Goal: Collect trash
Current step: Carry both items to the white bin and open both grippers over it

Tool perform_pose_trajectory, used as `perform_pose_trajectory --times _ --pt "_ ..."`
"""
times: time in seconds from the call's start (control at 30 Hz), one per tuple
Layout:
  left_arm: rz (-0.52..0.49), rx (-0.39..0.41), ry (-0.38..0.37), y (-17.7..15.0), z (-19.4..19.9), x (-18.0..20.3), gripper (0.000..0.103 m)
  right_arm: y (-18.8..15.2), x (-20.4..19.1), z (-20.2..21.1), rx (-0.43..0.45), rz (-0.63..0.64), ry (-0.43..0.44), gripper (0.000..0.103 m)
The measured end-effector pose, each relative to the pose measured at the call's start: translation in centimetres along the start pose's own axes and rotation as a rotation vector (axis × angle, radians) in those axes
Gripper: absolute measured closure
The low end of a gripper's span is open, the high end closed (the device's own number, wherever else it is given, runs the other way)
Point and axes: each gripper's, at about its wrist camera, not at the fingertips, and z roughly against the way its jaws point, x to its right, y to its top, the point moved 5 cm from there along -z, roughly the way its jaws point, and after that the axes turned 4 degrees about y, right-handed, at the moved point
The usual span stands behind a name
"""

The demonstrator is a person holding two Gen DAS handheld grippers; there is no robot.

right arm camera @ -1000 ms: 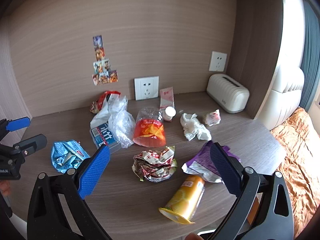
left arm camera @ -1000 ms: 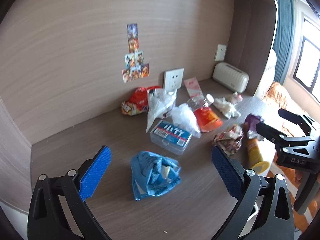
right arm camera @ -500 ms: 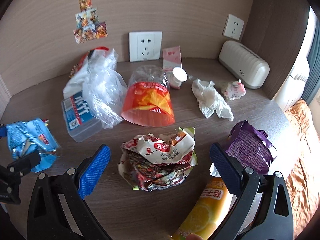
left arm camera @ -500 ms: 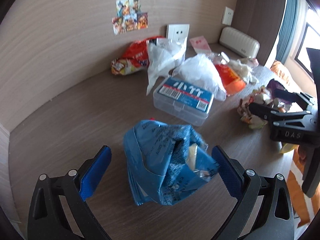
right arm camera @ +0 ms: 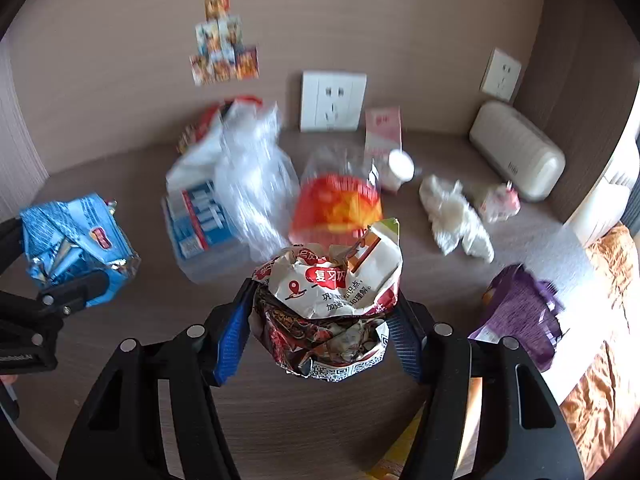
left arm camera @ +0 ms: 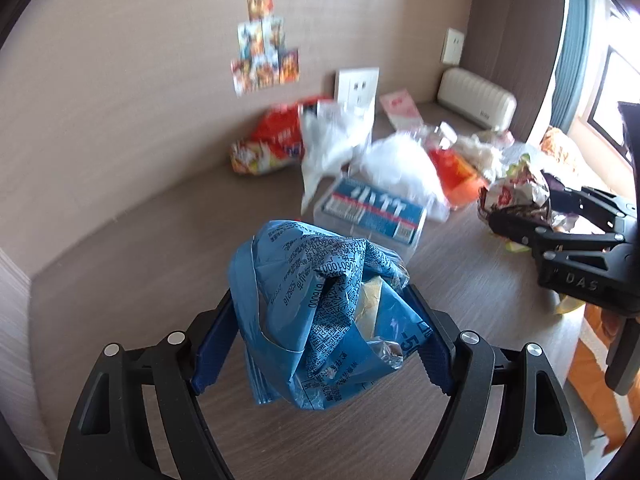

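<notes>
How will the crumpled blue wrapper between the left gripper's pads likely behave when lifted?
The blue wrapper is thin creased film, so it probably flops and crushes rather than holding shape. It looks near-empty, likely very light. Its glossy surface may slip, though the left gripper, whose jaws have just been closing, presses both sides.

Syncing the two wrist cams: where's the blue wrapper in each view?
Left wrist: blue wrapper at centre, low, between the left gripper pads, which have just been closing on it.
Right wrist: blue wrapper at far left, mid-height.
Shared landmark: white wall socket on the back wall.
</notes>
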Motion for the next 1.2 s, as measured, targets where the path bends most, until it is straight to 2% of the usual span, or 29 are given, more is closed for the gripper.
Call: perform_pose_trajectory --times 0.17,0.3,0.43,0.6,0.77,0.93,1.03,1.2 --pt "-0.038 0.063 -0.022 2.0 2.9 1.3 0.026 1.8 0.9 5.0 0.116 -0.035 -0.024 0.04" --pt "-0.107 0.123 -0.097 3.4 5.2 5.1 0.026 1.5 3.4 8.8 0.164 -0.093 -0.081 0.039" --pt "-0.197 0.158 -0.224 4.3 6.5 10.6 0.026 -1.3 7.1 13.0 0.173 -0.179 -0.194 0.039" --pt "-0.34 0.171 -0.398 3.8 7.3 18.9 0.026 -7.1 12.1 17.1 0.137 -0.345 -0.331 0.039" --pt "-0.496 0.136 -0.555 1.0 7.7 28.1 0.026 -14.2 16.5 20.4 0.064 -0.529 -0.431 0.038" --pt "-0.591 0.074 -0.669 -3.5 7.0 35.7 0.025 -20.4 20.0 21.4 0.026 -0.647 -0.448 0.037" --pt "-0.635 0.023 -0.711 -6.8 5.0 40.4 0.025 -23.7 22.1 20.4 -0.014 -0.678 -0.46 0.037" --pt "-0.69 -0.074 -0.714 -12.0 -1.0 45.7 0.025 -31.6 25.4 16.3 -0.11 -0.729 -0.445 0.037"
